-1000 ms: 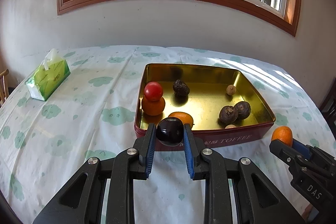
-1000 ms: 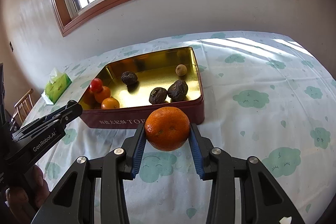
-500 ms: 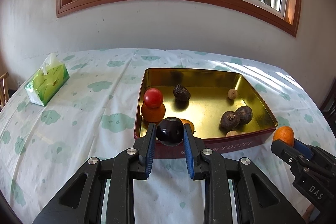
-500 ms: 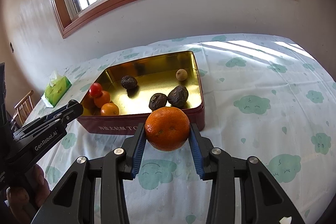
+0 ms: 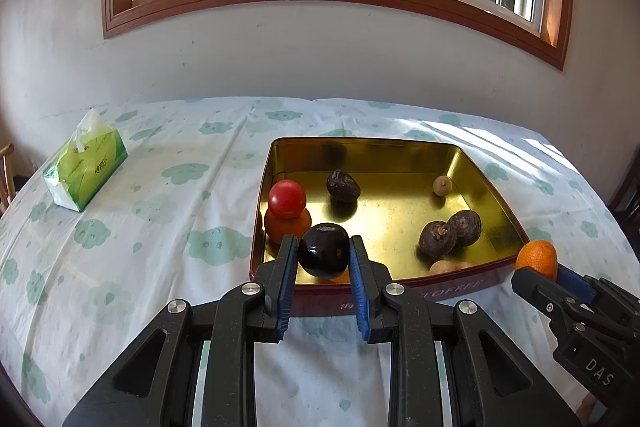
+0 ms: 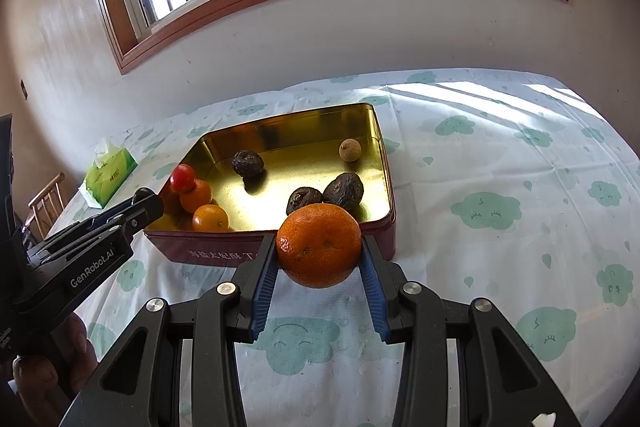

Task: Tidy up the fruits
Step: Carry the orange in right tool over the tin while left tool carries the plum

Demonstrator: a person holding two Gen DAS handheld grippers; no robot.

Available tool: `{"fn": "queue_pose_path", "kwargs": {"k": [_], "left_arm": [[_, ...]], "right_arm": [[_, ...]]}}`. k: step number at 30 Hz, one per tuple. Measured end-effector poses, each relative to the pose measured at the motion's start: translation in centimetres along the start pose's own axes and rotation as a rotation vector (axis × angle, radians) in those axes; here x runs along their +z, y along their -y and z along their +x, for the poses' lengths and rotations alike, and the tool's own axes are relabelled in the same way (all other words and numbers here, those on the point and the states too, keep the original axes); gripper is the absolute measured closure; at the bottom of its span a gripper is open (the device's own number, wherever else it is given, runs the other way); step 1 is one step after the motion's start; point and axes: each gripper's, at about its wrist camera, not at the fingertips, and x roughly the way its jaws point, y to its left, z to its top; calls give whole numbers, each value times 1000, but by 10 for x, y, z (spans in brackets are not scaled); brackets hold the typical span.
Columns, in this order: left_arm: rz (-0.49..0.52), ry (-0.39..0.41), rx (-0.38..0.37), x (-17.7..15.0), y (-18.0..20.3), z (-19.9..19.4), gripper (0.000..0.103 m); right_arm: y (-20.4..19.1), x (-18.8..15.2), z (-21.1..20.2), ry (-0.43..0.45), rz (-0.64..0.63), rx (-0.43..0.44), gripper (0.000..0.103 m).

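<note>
Cloth-covered table (image 5: 168, 227): white sheet with pale green cloud prints, sun stripes on the far right
Gold tin (image 5: 472, 163): shiny inside, maroon outer wall with TOFFEE lettering, sits mid-table – the collecting spot, I'd say
Tissue pack (image 5: 86, 169): green, far left, well apart from the tin
Left gripper (image 5: 324, 259): blue pads clamped on a dark plum (image 5: 324, 249), held up just short of the tin's near wall, left of centre
Right gripper (image 6: 319, 254): pads pressed on a mandarin (image 6: 319, 245), also in the air just before the near wall, toward the tin's right corner
Already in the tin: red tomato (image 5: 286, 198) stacked on an orange fruit (image 5: 286, 225) at the near-left, one more orange (image 6: 210, 217) beside them, three wrinkly brown fruits – one mid-tin (image 5: 343, 185), a touching pair (image 5: 450, 233) near-right – and a small tan ball (image 5: 442, 185) far right
Step in hand: both fruits picked up and being carried in, neither one over the floor of the tin yet as far as I can judge
Next move: carry each past the near wall, lower over a bare patch of gold, then let go – the plum's landing spot looks crowded by the tomato stack, so aiming more to the middle seems safer
</note>
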Motion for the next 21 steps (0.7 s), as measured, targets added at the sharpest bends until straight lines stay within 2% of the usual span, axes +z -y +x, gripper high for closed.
{"fn": "queue_pose_path", "kwargs": {"k": [21], "left_arm": [[4, 10, 4, 15, -2, 11, 77]], "right_arm": [[-6, 17, 9, 16, -17, 8, 65]]}}
